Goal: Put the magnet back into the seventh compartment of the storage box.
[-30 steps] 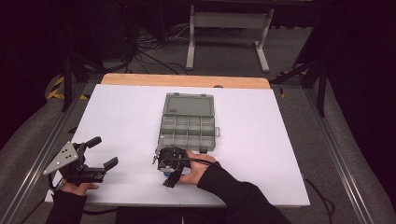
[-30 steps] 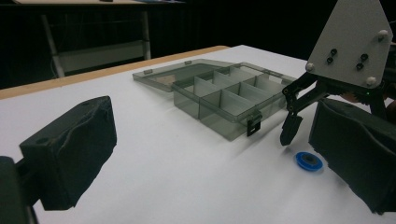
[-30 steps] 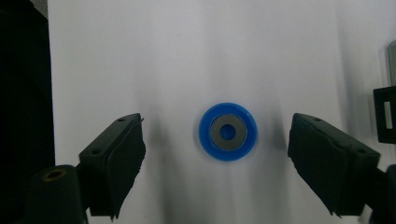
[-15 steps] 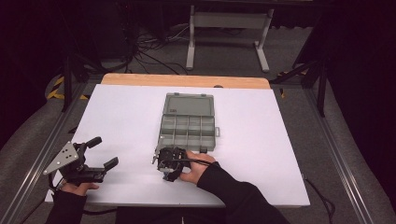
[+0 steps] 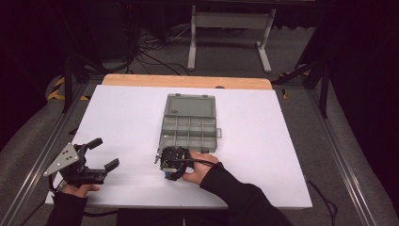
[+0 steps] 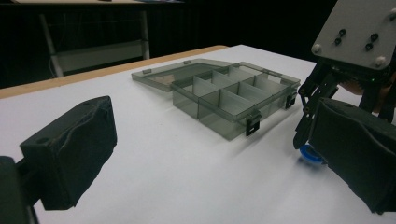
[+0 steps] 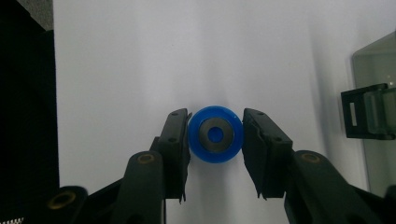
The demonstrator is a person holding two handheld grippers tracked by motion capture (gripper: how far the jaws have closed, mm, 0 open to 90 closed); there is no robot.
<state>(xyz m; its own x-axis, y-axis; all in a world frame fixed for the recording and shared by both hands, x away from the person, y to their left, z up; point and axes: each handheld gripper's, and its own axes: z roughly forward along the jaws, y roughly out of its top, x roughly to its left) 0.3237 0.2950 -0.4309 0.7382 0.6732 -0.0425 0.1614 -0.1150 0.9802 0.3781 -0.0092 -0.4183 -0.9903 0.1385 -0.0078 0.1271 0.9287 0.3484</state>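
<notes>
My right claw (image 7: 215, 135) has just been closing and now clamps a blue wheel (image 7: 215, 134), pads on both sides, wheel flat on the white desk (image 5: 122, 117) just in front of the open box (image 5: 189, 133). My left claw (image 5: 101, 154) rests apart, nothing between its jaws, well off to the left. Grab looks done; wheel not yet lifted. Left to do, I'd guess: lift it and drop it into one of the box's compartments, all of which look empty from the left claw view. From above my right hand (image 5: 202, 167) covers the wheel, so the grip is hard to read there. In the left claw view the wheel (image 6: 310, 154) is half hidden behind my own pad. Can't tell which compartment it's meant for.
</notes>
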